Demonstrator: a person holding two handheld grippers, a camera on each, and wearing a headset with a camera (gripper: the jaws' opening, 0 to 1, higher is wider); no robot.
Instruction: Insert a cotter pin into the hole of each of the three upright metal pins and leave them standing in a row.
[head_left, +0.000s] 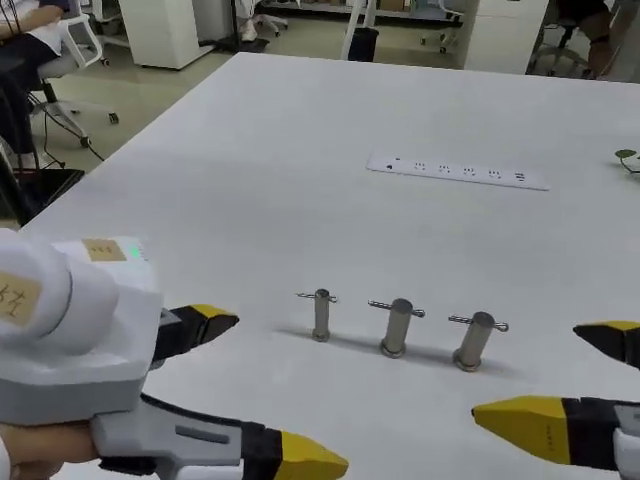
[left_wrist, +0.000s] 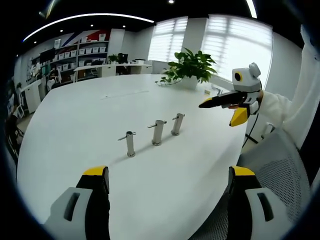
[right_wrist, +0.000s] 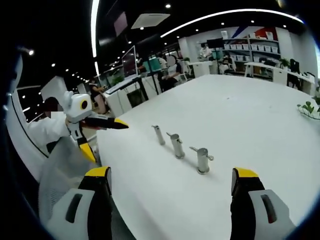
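Nothing here you can read.
The tan stickers (head_left: 14, 300) on your left gripper (head_left: 285, 392) carry marks too blurred to make out.

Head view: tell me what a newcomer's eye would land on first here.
Three upright metal pins stand in a row near the front of the white table, each with a cotter pin crossing its top. The left gripper and the right gripper, both yellow-tipped and open, flank the row on the near side, touching nothing. Farther back lies a white power strip.
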